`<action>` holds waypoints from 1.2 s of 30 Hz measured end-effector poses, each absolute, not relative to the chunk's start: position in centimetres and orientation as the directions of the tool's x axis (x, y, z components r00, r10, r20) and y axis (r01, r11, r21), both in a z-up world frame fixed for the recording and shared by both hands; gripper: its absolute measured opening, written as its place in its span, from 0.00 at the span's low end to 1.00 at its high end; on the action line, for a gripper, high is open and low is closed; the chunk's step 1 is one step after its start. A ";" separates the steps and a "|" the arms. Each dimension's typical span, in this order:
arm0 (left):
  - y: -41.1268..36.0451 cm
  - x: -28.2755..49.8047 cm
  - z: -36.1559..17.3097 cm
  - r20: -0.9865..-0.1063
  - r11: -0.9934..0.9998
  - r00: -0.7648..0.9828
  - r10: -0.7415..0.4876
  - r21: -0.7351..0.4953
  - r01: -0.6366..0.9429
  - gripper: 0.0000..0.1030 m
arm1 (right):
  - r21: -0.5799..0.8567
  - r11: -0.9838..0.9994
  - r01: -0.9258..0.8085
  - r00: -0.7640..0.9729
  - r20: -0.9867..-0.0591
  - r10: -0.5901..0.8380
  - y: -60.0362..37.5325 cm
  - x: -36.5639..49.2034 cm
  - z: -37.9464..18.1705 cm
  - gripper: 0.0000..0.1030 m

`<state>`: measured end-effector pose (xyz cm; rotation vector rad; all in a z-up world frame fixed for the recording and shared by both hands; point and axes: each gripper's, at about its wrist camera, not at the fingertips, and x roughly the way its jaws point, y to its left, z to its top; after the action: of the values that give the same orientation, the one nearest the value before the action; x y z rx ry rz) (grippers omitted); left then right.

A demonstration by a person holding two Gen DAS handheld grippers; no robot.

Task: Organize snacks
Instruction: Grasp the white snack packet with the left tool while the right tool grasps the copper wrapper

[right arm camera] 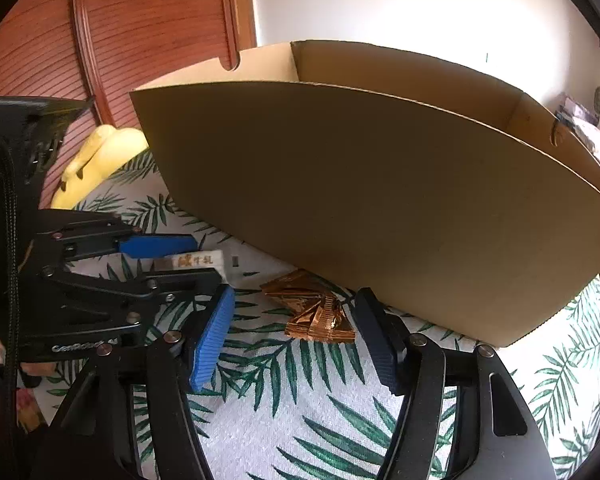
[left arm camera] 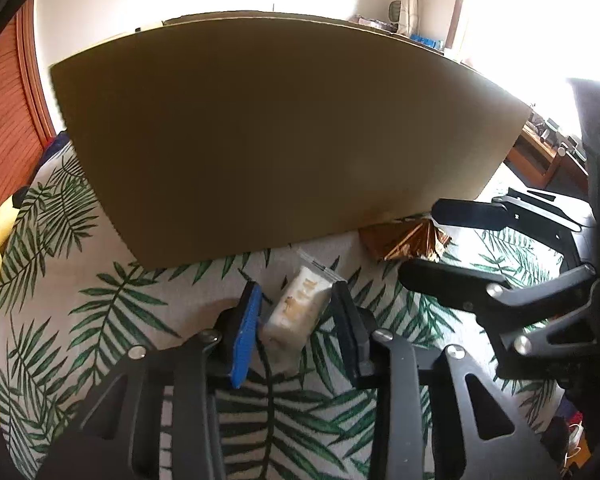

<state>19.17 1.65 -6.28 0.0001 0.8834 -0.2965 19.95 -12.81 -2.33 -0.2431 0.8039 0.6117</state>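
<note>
A white wrapped snack point(left arm camera: 294, 310) lies on the leaf-print cloth between the fingers of my left gripper point(left arm camera: 296, 300); the jaws stand a little apart from it on both sides, open. The snack also shows in the right wrist view point(right arm camera: 198, 262). A gold foil snack point(right arm camera: 312, 312) lies by the foot of the cardboard box point(right arm camera: 380, 200). My right gripper point(right arm camera: 296, 320) is open, its fingers on either side of the gold snack, not touching it. The gold snack point(left arm camera: 408, 242) and the right gripper point(left arm camera: 436, 248) also show in the left wrist view.
The open cardboard box point(left arm camera: 280, 140) stands just behind both snacks on the leaf-print cloth point(right arm camera: 280, 420). A yellow soft object point(right arm camera: 100, 160) lies at the far left. A wooden slatted door point(right arm camera: 140, 20) is behind.
</note>
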 end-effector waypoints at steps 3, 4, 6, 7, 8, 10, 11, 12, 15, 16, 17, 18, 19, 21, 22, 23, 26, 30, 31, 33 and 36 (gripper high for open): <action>1.6 18.5 -6.3 -0.763 0.960 0.596 -0.251 -0.119 0.252 0.33 | 0.025 0.800 -0.599 0.526 -0.742 0.417 -12.6 20.2 -2.5 0.62; 1.6 18.4 -6.4 -0.762 0.960 0.597 -0.251 -0.119 0.252 0.33 | 0.026 0.800 -0.599 0.521 -0.746 0.415 -12.5 20.4 -2.6 0.62; 1.5 18.3 -6.5 -0.760 0.960 0.597 -0.258 -0.128 0.251 0.33 | 0.025 0.800 -0.599 0.515 -0.754 0.408 -12.3 20.7 -2.9 0.61; 1.4 18.3 -6.6 -0.758 0.959 0.598 -0.261 -0.134 0.250 0.33 | 0.021 0.801 -0.598 0.513 -0.757 0.403 -12.3 20.8 -3.0 0.61; 1.0 18.5 -6.6 -0.757 0.959 0.598 -0.263 -0.136 0.249 0.33 | 0.021 0.801 -0.598 0.511 -0.761 0.401 -12.3 20.8 -3.1 0.60; 1.3 18.3 -6.6 -0.756 0.959 0.600 -0.261 -0.136 0.247 0.33 | 0.028 0.799 -0.600 0.498 -0.768 0.401 -12.2 21.1 -3.2 0.58; 1.1 18.4 -6.6 -0.756 0.959 0.600 -0.262 -0.136 0.247 0.33 | 0.025 0.799 -0.601 0.497 -0.771 0.398 -12.2 21.2 -3.3 0.57; 1.4 18.3 -6.6 -0.755 0.959 0.600 -0.264 -0.139 0.247 0.33 | 0.019 0.798 -0.602 0.495 -0.775 0.392 -12.1 21.2 -3.4 0.55; 2.0 18.3 -6.4 -0.754 0.958 0.598 -0.270 -0.148 0.246 0.34 | 0.003 0.795 -0.607 0.485 -0.791 0.373 -11.9 21.4 -4.0 0.49; 2.0 18.3 -6.4 -0.754 0.958 0.599 -0.269 -0.147 0.246 0.34 | -0.010 0.794 -0.607 0.493 -0.789 0.367 -11.8 21.3 -4.0 0.48; 2.3 18.2 -6.4 -0.754 0.958 0.599 -0.269 -0.147 0.246 0.34 | -0.014 0.794 -0.607 0.495 -0.789 0.364 -11.8 21.3 -4.0 0.42; 2.3 18.1 -6.4 -0.754 0.958 0.599 -0.269 -0.146 0.246 0.34 | -0.014 0.793 -0.609 0.494 -0.789 0.366 -11.7 21.2 -3.9 0.34; 2.4 18.3 -6.3 -0.755 0.958 0.599 -0.268 -0.146 0.246 0.34 | -0.019 0.793 -0.608 0.497 -0.789 0.362 -11.7 21.2 -3.9 0.33; 2.4 18.3 -6.3 -0.755 0.958 0.599 -0.268 -0.146 0.246 0.34 | -0.026 0.796 -0.605 0.503 -0.787 0.357 -11.8 21.1 -3.9 0.29; 2.3 18.3 -6.3 -0.755 0.958 0.599 -0.268 -0.146 0.246 0.34 | -0.030 0.796 -0.605 0.506 -0.787 0.354 -11.9 21.1 -3.8 0.29; 2.2 18.3 -6.3 -0.755 0.958 0.599 -0.268 -0.145 0.246 0.34 | -0.032 0.795 -0.606 0.506 -0.786 0.354 -11.9 21.1 -3.8 0.27; 2.1 18.3 -6.3 -0.755 0.959 0.599 -0.268 -0.145 0.245 0.34 | -0.030 0.792 -0.609 0.505 -0.785 0.359 -12.0 20.8 -3.7 0.25; 2.0 17.9 -6.3 -0.755 0.960 0.601 -0.263 -0.142 0.243 0.33 | -0.022 0.790 -0.613 0.503 -0.782 0.369 -12.3 20.1 -3.7 0.24; 2.0 17.6 -6.3 -0.754 0.960 0.602 -0.264 -0.144 0.241 0.32 | -0.018 0.790 -0.613 0.503 -0.780 0.372 -12.4 19.8 -3.6 0.24; 2.0 17.1 -6.3 -0.753 0.960 0.602 -0.265 -0.148 0.237 0.32 | -0.011 0.791 -0.612 0.505 -0.775 0.380 -12.7 19.3 -3.6 0.24; 2.0 16.3 -5.9 -0.746 0.960 0.610 -0.268 -0.155 0.233 0.32 | 0.000 0.793 -0.609 0.509 -0.767 0.391 -13.2 18.5 -3.2 0.24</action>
<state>16.26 1.99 -5.92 -0.0440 0.8680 -0.2893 18.50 -13.19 -3.19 -0.2860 0.8416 0.6124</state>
